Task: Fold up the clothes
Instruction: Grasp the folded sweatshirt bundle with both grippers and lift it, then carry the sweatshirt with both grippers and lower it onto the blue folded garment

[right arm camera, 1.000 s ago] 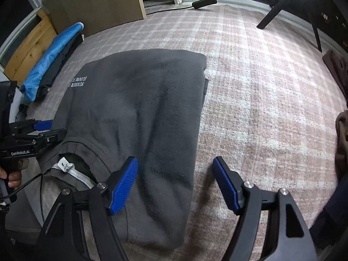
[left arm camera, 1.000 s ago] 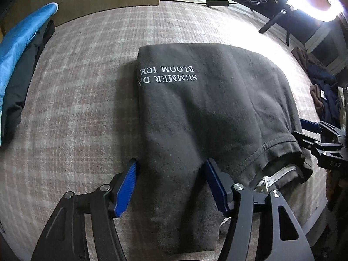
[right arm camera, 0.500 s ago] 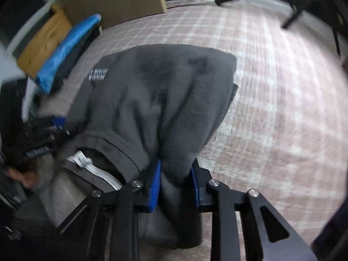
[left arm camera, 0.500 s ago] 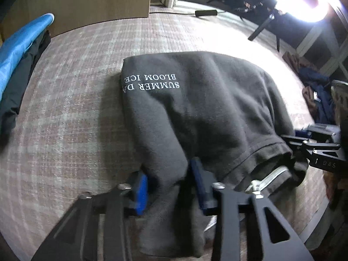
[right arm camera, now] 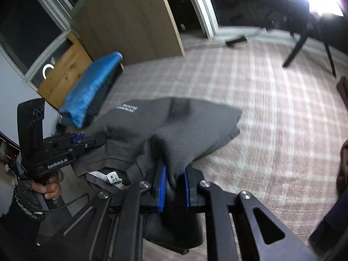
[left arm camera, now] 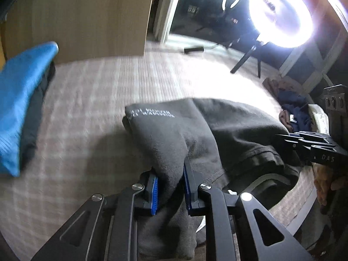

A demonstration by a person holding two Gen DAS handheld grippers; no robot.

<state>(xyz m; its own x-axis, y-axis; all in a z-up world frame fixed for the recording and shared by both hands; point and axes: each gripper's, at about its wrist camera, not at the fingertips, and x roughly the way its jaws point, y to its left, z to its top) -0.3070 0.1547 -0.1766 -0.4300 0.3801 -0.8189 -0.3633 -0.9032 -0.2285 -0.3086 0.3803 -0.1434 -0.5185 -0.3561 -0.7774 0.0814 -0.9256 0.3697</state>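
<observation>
I see the dark grey T-shirt [left arm camera: 230,130] lying folded on the plaid-covered bed [left arm camera: 91,117], its near edge pulled up off the cover in two peaks while the far part rests flat. The cloth is a soft, matte charcoal knit. A small block of white lettering sits near the far left corner of the fold, too blurred for me to read. At the near side the ribbed collar shows, with a pale neck tape and a white size tag [right arm camera: 114,177] inside it.

My left claw [left arm camera: 170,187] has its blue pads pressed on a bunched ridge of the shirt's near left edge, and its jaws are closing on that cloth. My right claw [right arm camera: 175,188] pinches the near right edge the same way, jaws closing, with a fold of grey fabric squeezed between the blue pads. From the right wrist view I see a hand [right arm camera: 49,187] wrapped around the left tool's handle, with a dark sleeve behind it.

Beyond the shirt, at the bed's far left, lies a bright blue garment [left arm camera: 19,100] on top of something black. Behind it stands a light wooden panel [left arm camera: 87,15]. To the far right a ring light [left arm camera: 282,15] glares on a tripod, and a heap of dark clothes [left arm camera: 291,111] sits at the bed's right edge.
</observation>
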